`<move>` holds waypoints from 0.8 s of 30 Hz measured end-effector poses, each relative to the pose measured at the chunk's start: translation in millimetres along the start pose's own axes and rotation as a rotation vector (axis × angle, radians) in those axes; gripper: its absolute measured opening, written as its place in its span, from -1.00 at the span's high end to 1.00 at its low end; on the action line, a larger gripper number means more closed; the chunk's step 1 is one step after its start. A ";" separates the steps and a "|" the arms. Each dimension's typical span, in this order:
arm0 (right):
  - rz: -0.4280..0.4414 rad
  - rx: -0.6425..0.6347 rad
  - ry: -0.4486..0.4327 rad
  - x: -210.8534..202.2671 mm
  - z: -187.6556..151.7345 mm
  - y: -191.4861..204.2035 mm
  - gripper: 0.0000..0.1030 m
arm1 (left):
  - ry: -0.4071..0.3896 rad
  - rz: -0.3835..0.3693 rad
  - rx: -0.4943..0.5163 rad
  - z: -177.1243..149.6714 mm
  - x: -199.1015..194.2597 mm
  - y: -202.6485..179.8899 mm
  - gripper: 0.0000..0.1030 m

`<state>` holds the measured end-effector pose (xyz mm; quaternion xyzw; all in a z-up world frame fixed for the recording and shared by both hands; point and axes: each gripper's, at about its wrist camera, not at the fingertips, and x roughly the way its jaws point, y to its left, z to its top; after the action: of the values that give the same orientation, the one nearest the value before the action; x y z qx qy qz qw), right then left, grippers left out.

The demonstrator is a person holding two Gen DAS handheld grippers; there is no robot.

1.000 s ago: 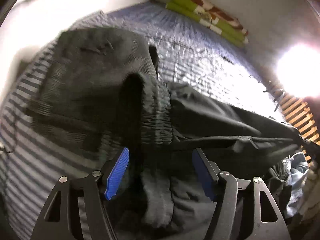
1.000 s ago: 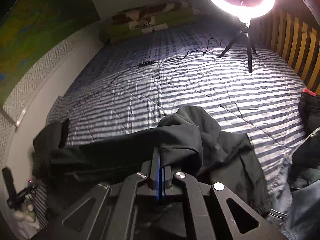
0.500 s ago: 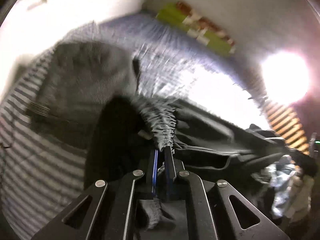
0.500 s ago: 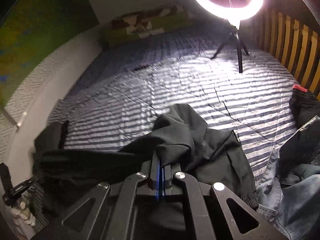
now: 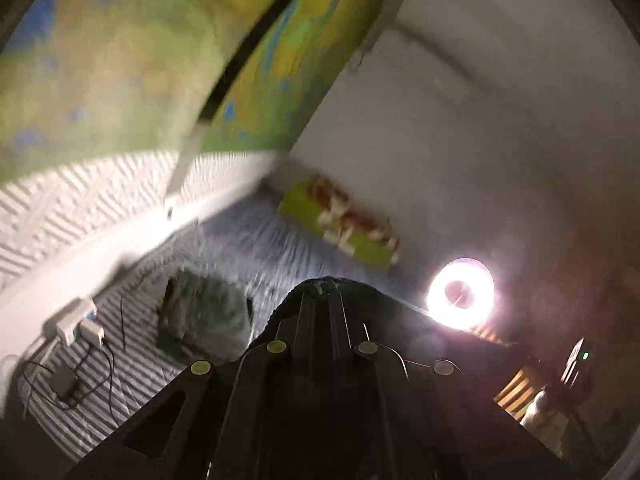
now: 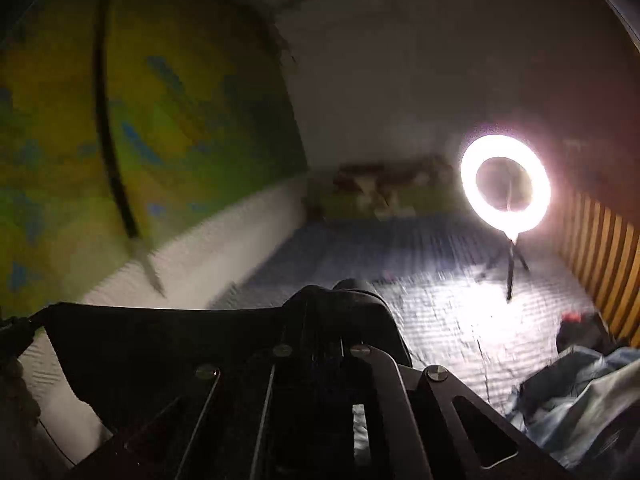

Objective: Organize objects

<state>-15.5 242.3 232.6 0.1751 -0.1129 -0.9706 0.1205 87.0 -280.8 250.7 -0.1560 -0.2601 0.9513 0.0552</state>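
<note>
Both grippers hold one black garment, trousers with an elastic waistband, lifted high above the striped bed. My left gripper [image 5: 322,296] is shut on the black garment [image 5: 352,300], which drapes over its fingertips. My right gripper [image 6: 324,304] is shut on the same black garment [image 6: 160,344], which stretches taut to the left in the right wrist view. A folded grey garment [image 5: 204,316] lies on the bed below the left gripper.
A lit ring light on a tripod [image 6: 505,184] stands on the striped bed [image 6: 440,292]. A green patterned pillow [image 5: 340,228] lies at the far end. Jeans and other clothes [image 6: 580,384] are heaped at right. Chargers and cables [image 5: 76,332] lie by the white wall.
The left gripper shut on the garment's waistband. Both grippers then rose and tilted up, lifting the garment off the bed; the wall and ceiling now fill the views.
</note>
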 end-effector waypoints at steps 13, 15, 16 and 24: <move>-0.058 -0.064 0.219 160.3 -42.6 17.1 0.98 | 0.164 0.255 -0.002 -4.3 119.2 86.8 0.89; -0.090 -0.062 0.289 213.2 -59.7 7.5 0.98 | 0.220 0.297 -0.014 -15.5 162.5 108.6 0.89; -0.107 -0.064 0.312 235.7 -65.8 3.3 0.98 | 0.245 0.342 -0.003 -23.3 191.3 118.9 0.88; -0.089 -0.111 0.712 394.0 -132.1 -23.0 0.68 | 0.520 0.609 -0.005 -90.6 371.6 190.9 0.73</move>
<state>-329.9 133.0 -17.3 0.4999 -0.0032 -0.8578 0.1193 -239.3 -332.2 -20.6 -0.4619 -0.1815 0.8522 -0.1656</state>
